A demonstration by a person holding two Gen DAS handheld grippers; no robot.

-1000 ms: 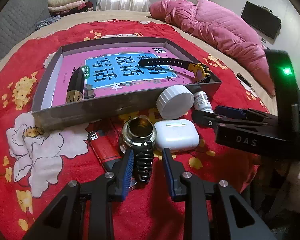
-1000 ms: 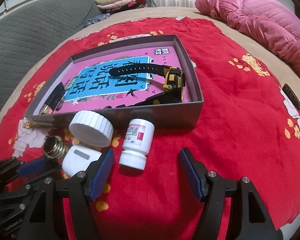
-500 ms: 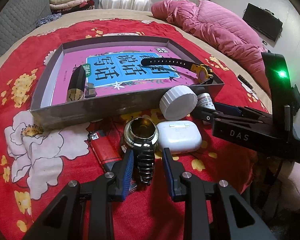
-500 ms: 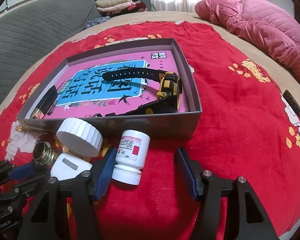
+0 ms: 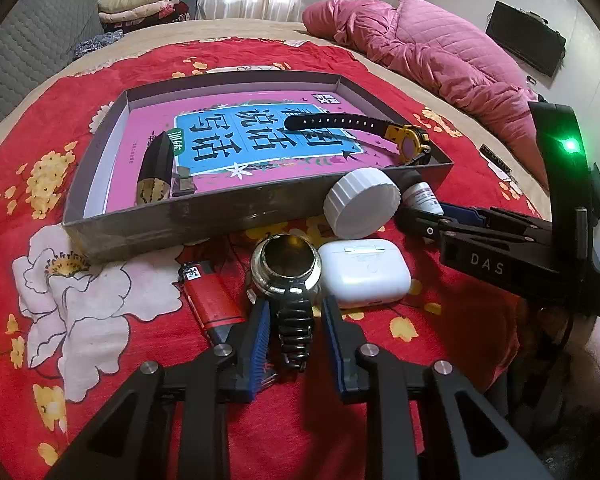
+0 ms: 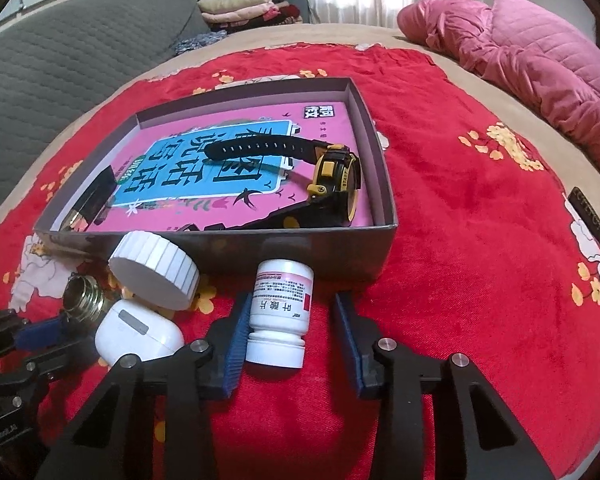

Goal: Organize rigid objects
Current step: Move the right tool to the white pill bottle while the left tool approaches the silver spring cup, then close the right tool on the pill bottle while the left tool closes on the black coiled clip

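Observation:
A grey box (image 5: 172, 220) holds a pink book (image 5: 260, 136), a black and yellow watch (image 5: 408, 140) and a dark lipstick (image 5: 156, 172). In front lie a silver metal watch (image 5: 288, 276), a white earbud case (image 5: 364, 272), a red lighter (image 5: 212, 304), a white round lid (image 5: 360, 204) and a small white pill bottle (image 6: 280, 312). My left gripper (image 5: 294, 332) is open with its jaws on both sides of the silver watch's band. My right gripper (image 6: 294, 340) is open around the pill bottle, whose left side touches the left pad.
The box (image 6: 300, 248) and objects rest on a red flowered blanket (image 6: 480, 240) on a bed. A pink quilt (image 5: 420, 52) lies at the back right. Folded clothes (image 5: 140, 4) are at the far back. A dark small object (image 6: 592, 216) lies on the blanket at right.
My right gripper has moved forward so the pill bottle now sits between its jaws. My left gripper has edged forward along the silver watch's band.

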